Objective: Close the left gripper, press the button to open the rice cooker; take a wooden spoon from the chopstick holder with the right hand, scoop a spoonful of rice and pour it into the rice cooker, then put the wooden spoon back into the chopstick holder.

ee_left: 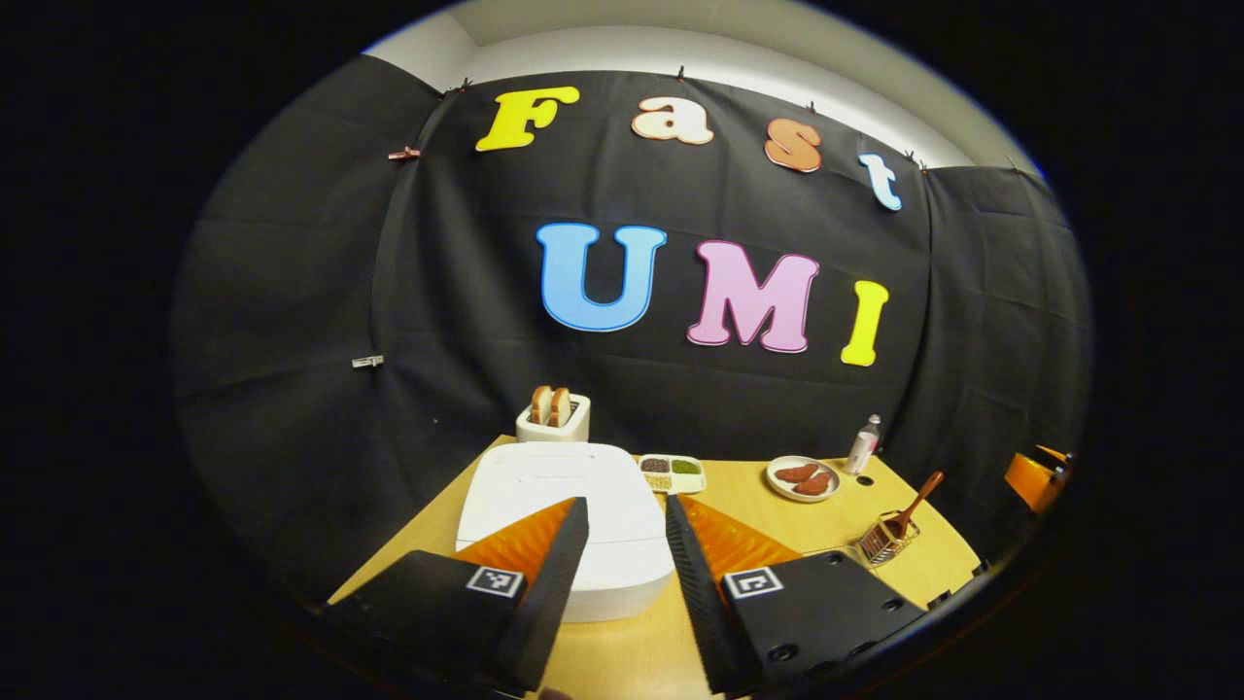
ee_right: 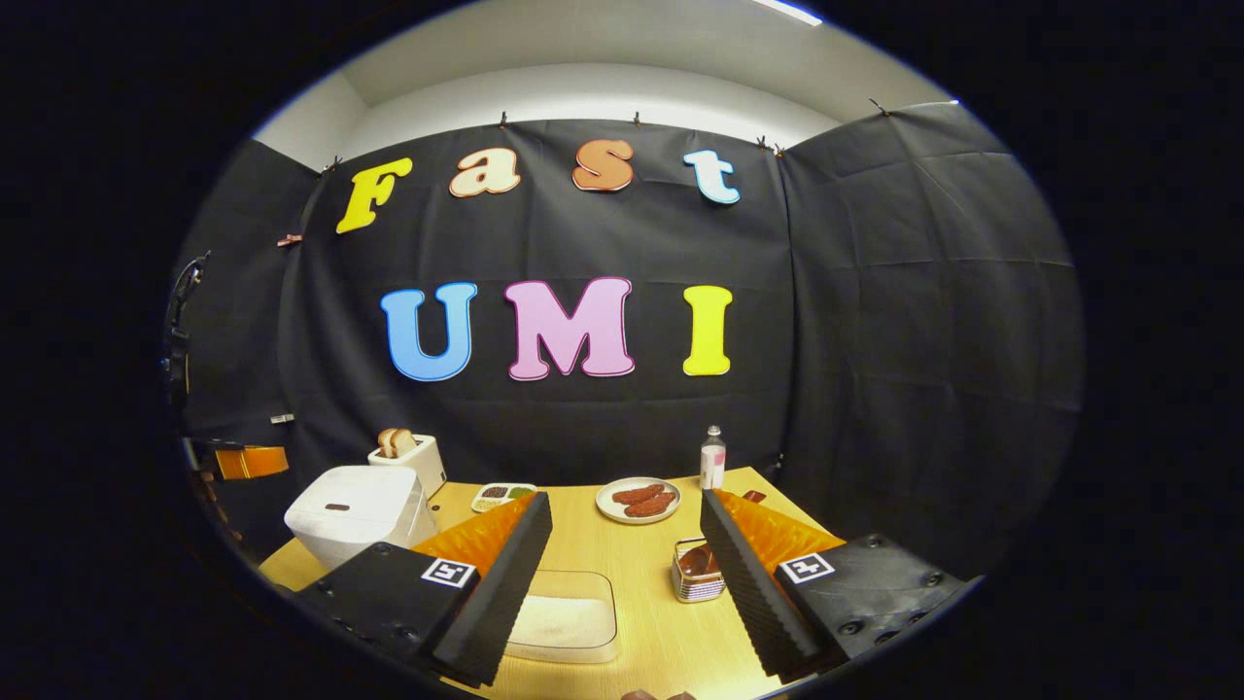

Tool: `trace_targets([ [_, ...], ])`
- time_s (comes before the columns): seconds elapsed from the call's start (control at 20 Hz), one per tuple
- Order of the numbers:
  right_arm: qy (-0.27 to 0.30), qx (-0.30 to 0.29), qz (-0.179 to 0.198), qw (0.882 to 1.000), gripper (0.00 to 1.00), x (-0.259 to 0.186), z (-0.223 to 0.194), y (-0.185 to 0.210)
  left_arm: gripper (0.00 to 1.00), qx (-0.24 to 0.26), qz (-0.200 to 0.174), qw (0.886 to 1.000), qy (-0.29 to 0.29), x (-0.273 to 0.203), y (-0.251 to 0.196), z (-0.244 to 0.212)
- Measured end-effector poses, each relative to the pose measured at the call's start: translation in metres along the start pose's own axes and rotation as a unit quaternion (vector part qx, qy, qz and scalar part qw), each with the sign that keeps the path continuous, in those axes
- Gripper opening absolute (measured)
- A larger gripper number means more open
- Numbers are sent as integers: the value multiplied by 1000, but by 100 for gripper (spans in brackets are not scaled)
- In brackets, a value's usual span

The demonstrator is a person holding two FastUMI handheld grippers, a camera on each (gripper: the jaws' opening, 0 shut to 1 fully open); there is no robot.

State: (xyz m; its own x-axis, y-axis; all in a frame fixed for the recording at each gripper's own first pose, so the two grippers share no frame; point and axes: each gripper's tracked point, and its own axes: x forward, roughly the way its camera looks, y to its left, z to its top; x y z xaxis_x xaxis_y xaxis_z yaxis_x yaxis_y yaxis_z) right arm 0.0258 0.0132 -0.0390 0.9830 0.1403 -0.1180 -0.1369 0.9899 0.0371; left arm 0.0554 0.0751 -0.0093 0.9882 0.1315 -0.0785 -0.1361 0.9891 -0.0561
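Note:
The white rice cooker (ee_left: pixel 564 506) sits on the wooden table with its lid down, right in front of my left gripper (ee_left: pixel 627 504), which is open and a little short of it. The same rice cooker (ee_right: pixel 355 513) is at the left in the right gripper view. A wooden spoon (ee_left: pixel 918 498) leans in the wire chopstick holder (ee_left: pixel 882 542) at the right. My right gripper (ee_right: pixel 624 501) is open and holds nothing. Between its fingers lie a clear container of rice (ee_right: pixel 569 617) and the chopstick holder (ee_right: pixel 696 574), with the spoon (ee_right: pixel 696 560) partly hidden.
A toaster (ee_left: pixel 552 416) with bread stands behind the cooker. A small divided tray (ee_left: pixel 673 473), a plate of sausages (ee_left: pixel 802 477) and a small bottle (ee_left: pixel 863 444) line the back of the table (ee_left: pixel 777 530). An orange part of the other gripper (ee_left: pixel 1035 476) is at far right.

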Motion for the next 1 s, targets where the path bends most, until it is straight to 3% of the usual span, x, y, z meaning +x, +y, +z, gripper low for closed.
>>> trace_targets([
  [0.3, 17, -21, -2, 1000, 98, -4, -12, -9, 18, -17, 23, 999, 37, 55, 38, -12],
  [0.4, 32, -16, 0, 999, 97, -9, -20, -8, 9, -14, 10, 998, 54, 73, 40, -21],
  [0.55, 48, -28, -3, 998, 98, -17, -29, -11, 7, -10, -21, 996, 82, 94, 37, -35],
  [0.7, 53, -32, -14, 998, 98, -25, -32, -19, 6, -15, -23, 994, 109, 117, 46, -50],
  [0.75, 55, -35, -19, 998, 98, -27, -33, -23, 10, -18, -22, 992, 121, 124, 47, -59],
  [0.8, 57, -39, -24, 997, 98, -30, -36, -26, 5, -18, -17, 991, 135, 130, 51, -66],
  [1.0, 67, -45, -41, 996, 98, -38, -40, -40, 5, -28, -8, 986, 165, 140, 55, -82],
])
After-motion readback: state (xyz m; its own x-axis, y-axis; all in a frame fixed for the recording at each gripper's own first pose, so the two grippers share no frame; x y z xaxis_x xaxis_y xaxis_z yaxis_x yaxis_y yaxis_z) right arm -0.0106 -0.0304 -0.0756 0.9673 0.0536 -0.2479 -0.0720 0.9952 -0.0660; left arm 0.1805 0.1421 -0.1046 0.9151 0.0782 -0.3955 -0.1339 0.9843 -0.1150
